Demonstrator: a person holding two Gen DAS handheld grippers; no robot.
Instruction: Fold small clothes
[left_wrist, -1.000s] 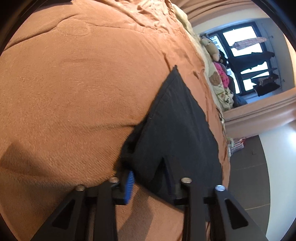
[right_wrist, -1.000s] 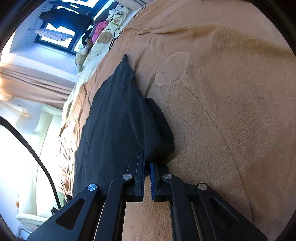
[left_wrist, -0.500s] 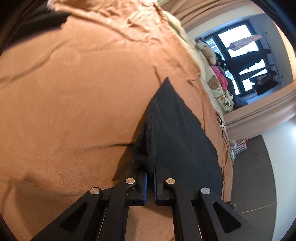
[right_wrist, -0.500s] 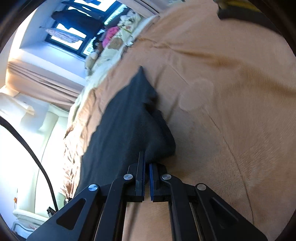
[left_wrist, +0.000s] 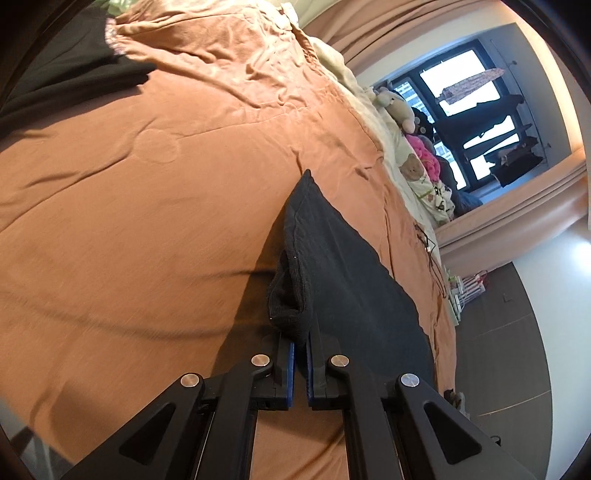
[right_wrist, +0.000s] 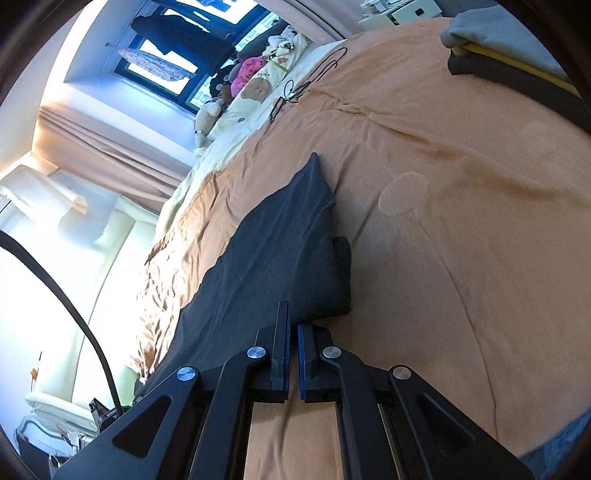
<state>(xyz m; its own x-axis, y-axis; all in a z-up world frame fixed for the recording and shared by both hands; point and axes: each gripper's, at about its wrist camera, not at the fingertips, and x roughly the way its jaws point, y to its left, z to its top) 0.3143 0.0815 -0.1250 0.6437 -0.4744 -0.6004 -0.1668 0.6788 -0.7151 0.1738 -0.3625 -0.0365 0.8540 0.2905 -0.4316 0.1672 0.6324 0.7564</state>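
Garment (left_wrist: 343, 273) (dark) pinched by both claws (left_wrist: 300, 345) (right_wrist: 293, 325).

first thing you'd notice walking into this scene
A dark garment stretched across the orange blanket that fills most of both views, pinched at its near edge by the left gripper and the right gripper, both closed on the cloth. Next, the bright window at the far end, with stuffed toys heaped on the cream bedding below it.
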